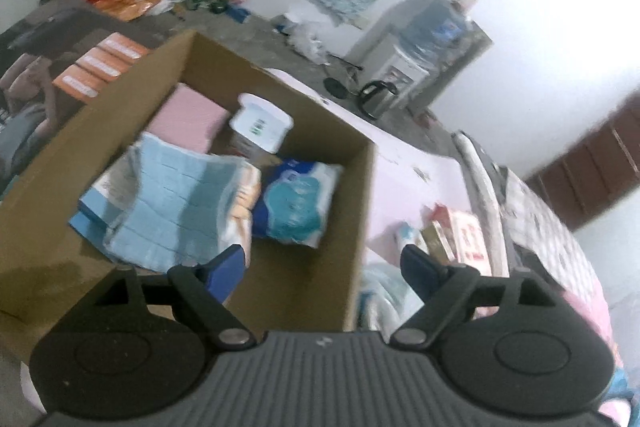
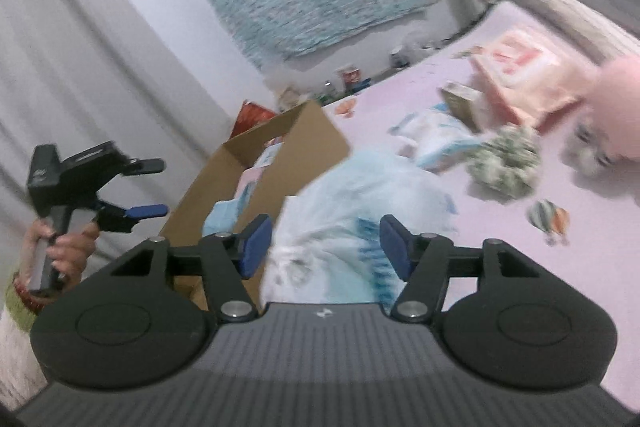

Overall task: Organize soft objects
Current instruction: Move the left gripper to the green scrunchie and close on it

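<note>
Two tongs are open and hold nothing. Your right gripper (image 2: pixel 326 243) hangs over a white and blue soft pack (image 2: pixel 352 223) just beside the cardboard box (image 2: pixel 276 163). Your left gripper (image 1: pixel 324 263) hangs over that box, where a blue pack (image 1: pixel 296 203) lies inside.

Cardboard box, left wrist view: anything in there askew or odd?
Yes. In the cardboard box the light blue quilted pack lies crooked, one end riding up over the pack beside it, its wrapper crumpled. The white tub is tipped on its side. The blue wipes pack sits tilted. Nothing looks spilled.
</note>
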A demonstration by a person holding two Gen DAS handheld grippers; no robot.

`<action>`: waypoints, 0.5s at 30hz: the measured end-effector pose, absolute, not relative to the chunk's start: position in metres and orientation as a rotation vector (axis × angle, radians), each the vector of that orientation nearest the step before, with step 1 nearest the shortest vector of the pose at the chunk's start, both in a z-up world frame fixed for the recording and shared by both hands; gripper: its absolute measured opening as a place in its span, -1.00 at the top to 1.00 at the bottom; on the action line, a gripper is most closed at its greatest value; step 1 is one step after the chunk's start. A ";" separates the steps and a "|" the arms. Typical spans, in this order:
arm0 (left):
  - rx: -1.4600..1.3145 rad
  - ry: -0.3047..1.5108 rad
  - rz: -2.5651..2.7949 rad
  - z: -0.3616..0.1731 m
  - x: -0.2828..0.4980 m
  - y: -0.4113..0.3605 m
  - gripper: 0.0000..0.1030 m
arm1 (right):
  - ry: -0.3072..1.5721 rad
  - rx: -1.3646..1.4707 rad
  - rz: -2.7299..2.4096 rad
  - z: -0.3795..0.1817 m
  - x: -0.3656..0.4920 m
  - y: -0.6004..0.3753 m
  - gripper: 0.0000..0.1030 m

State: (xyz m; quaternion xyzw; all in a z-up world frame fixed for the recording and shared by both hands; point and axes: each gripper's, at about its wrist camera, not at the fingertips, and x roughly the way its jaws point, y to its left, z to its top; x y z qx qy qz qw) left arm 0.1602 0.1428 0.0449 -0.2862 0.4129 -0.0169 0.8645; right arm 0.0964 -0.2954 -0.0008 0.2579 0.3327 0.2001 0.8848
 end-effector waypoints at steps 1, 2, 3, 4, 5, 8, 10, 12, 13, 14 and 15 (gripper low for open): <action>-0.577 0.866 -0.056 0.046 0.158 0.132 -0.68 | 0.693 0.550 0.401 -0.005 0.092 -0.301 -0.24; -0.556 0.868 -0.078 0.045 0.157 0.122 -0.69 | 0.695 0.566 0.384 -0.011 0.087 -0.308 -0.28; -0.536 0.871 -0.099 0.046 0.155 0.111 -0.72 | 0.699 0.581 0.369 -0.018 0.084 -0.314 -0.28; -0.517 0.874 -0.125 0.046 0.154 0.101 -0.75 | 0.705 0.595 0.355 -0.025 0.083 -0.317 -0.28; -0.495 0.876 -0.154 0.045 0.153 0.089 -0.76 | 0.710 0.606 0.341 -0.032 0.082 -0.321 -0.28; -0.416 0.896 -0.226 0.042 0.155 0.049 -0.78 | 0.723 0.630 0.293 -0.050 0.076 -0.330 -0.29; -0.361 0.908 -0.264 0.039 0.158 0.023 -0.78 | 0.727 0.651 0.275 -0.059 0.071 -0.336 -0.29; -0.304 0.909 -0.296 0.035 0.158 0.001 -0.78 | 0.730 0.664 0.259 -0.066 0.070 -0.341 -0.29; -0.276 0.911 -0.311 0.034 0.159 -0.011 -0.78 | 0.729 0.662 0.251 -0.068 0.071 -0.343 -0.29; -0.255 0.917 -0.325 0.031 0.161 -0.023 -0.78 | 0.727 0.660 0.241 -0.071 0.072 -0.345 -0.29; -0.242 0.921 -0.338 0.029 0.163 -0.031 -0.78 | 0.725 0.654 0.235 -0.071 0.073 -0.347 -0.29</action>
